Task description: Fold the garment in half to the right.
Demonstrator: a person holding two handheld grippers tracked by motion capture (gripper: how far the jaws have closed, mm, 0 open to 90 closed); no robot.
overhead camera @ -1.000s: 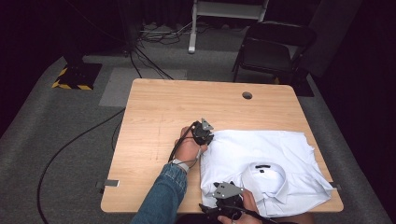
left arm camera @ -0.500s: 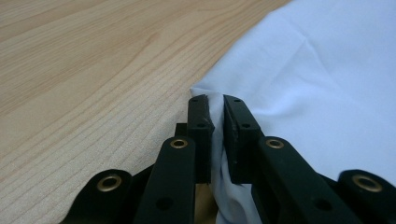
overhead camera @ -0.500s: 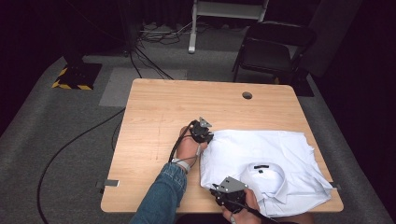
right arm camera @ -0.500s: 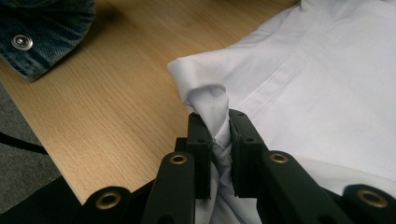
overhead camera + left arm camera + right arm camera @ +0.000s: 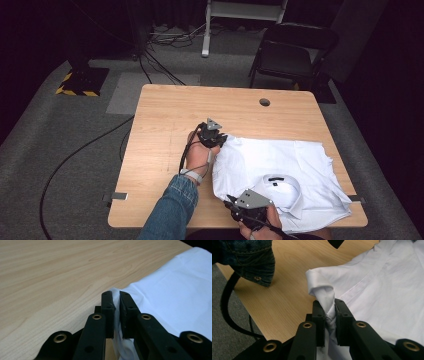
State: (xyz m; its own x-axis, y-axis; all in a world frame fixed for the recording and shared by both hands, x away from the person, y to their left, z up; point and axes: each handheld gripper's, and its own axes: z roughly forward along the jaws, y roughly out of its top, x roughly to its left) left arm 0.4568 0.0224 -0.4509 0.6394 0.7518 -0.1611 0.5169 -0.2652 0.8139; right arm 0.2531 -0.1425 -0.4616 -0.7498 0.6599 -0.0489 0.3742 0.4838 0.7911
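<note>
— Between the earlier picture and this one, what had changed around the white shirt (image 5: 285,172)?

— Its near-left corner had been drawn a little closer to the collar (image 5: 278,186), because the right gripper (image 5: 239,210) had slid along the near edge toward the shirt's middle. The left gripper (image 5: 220,140) had stayed at the far-left corner.

— How did the cloth sit in the jaws?

— In the left gripper view, a thin fold of the shirt's edge ran up between the two jaws, which were nearly closed and pinched it. In the right gripper view, a bunched, rolled twist of fabric (image 5: 322,291) rose from between jaws clamped tight on it.

— And the shirt itself?

— It lay flat, collar up, on the near right part of the wooden table (image 5: 200,107); a denim sleeve (image 5: 170,212) lay just left of it.
</note>
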